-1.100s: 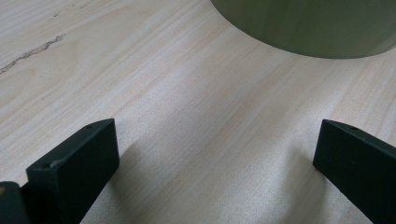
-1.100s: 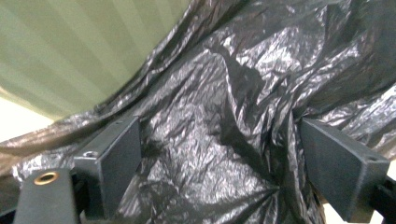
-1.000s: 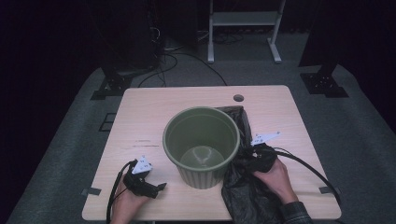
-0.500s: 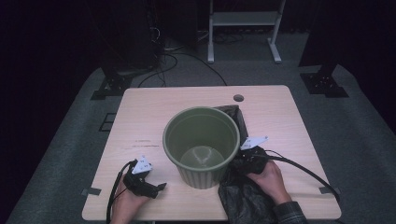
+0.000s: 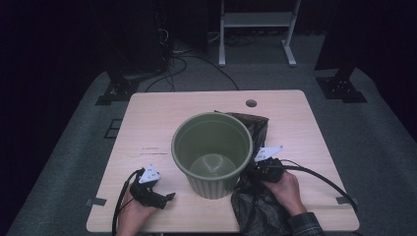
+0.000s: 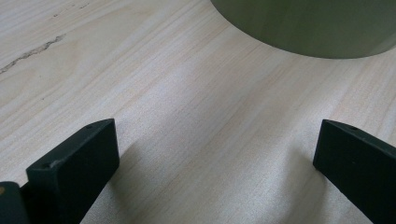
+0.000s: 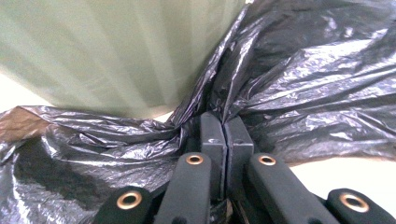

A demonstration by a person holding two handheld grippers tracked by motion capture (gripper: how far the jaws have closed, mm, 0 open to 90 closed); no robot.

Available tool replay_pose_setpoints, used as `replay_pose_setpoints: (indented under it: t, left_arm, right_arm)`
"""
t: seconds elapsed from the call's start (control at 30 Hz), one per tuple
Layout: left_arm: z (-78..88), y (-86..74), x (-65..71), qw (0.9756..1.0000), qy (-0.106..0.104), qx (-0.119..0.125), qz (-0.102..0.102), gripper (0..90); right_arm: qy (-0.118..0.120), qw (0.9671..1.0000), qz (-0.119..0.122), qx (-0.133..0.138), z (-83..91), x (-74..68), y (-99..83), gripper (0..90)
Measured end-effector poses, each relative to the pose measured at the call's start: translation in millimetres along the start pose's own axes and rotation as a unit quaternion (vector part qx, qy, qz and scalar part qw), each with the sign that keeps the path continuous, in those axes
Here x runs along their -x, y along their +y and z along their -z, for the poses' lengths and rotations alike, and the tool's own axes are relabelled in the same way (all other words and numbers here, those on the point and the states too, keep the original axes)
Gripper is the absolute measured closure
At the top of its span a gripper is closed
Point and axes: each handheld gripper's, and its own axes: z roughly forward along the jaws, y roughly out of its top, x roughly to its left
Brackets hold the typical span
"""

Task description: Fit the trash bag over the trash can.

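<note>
- Right gripper (image 5: 252,173): jaws have just been closing and now stand clenched together on a fold of the bag (image 5: 258,209), seen pinched between the pads in the right gripper view (image 7: 226,122); sits at 4 o'clock of the bin, touching the plastic.
- Bag (image 7: 303,79): black, crinkled plastic, lying on the table from 1 o'clock round to 5 o'clock of the bin, pressed against the bin's wall, one end hanging past the near table edge.
- Left gripper (image 5: 166,196): released, jaws wide apart over bare wood (image 6: 210,154), nothing between them; at 8 o'clock of the bin, apart from it.
- Bin (image 5: 212,152): green, ribbed, upright, mid-table, empty inside.
- Table (image 5: 162,118): pale wood, a round hole at 12 o'clock.
</note>
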Motion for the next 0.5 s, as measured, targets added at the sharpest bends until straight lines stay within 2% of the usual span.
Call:
replay_pose_setpoints:
  t: [0.17,0.5]
  left_arm:
    - [0.0,0.0,0.0,1.0000,0.000,0.000,0.000,0.0]
    - [0.0,0.0,0.0,1.0000,0.000,0.000,0.000,0.0]
  right_arm:
    - [0.020,0.9998,0.004,-0.009,6.2,-0.5,0.2,89.2]
    - [0.065,0.9975,0.018,0.019,36.0,-5.1,8.8,89.1]
